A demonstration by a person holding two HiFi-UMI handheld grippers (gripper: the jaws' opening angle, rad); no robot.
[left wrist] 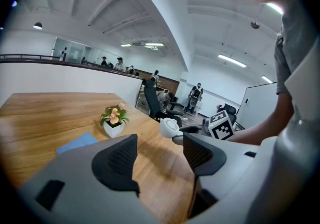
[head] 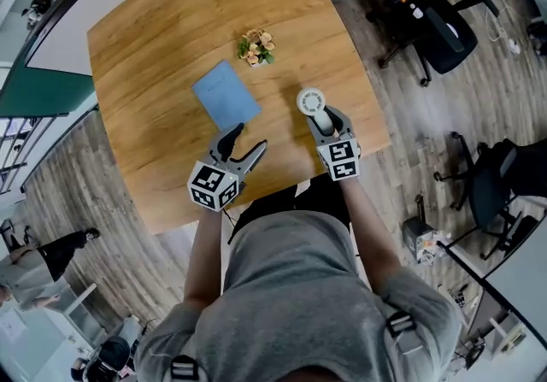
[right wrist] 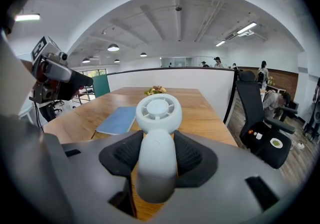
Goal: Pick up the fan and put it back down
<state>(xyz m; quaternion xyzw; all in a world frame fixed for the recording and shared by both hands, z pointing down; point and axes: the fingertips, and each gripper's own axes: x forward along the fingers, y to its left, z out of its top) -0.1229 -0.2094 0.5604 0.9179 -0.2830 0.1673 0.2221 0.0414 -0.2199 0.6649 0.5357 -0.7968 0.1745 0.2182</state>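
Close in, the right gripper (right wrist: 157, 153) has its two dark pads set against either side of the fan (right wrist: 158, 113) handle. It is clamped there, pale handle filling the gap. The round grille head stands clear beyond the jaw tips.

From the head view, the right gripper (head: 323, 120) sits over the near right part of the table (head: 154, 55), and the fan (head: 311, 102) head faces upward near that edge. I cannot tell whether the fan touches the wood or hangs just above it.

The left gripper (left wrist: 160, 155) has its jaws apart, with nothing between them but bare wood beyond. From the head view, the left gripper (head: 246, 139) is near the front edge, left of the right one and well apart from the fan. Its own view catches the fan (left wrist: 169, 127) off to the right, beside the other gripper's marker cube.

Mid-table is a blue notebook (head: 226, 95), lying flat, just beyond the left jaw tips. Farther on is a small potted plant (head: 256, 48) with pink and orange flowers, upright and close to the notebook's far corner.

Beyond the table are a wood-look floor and black office chairs (head: 427, 21) to the right. Several people stand in the distance.
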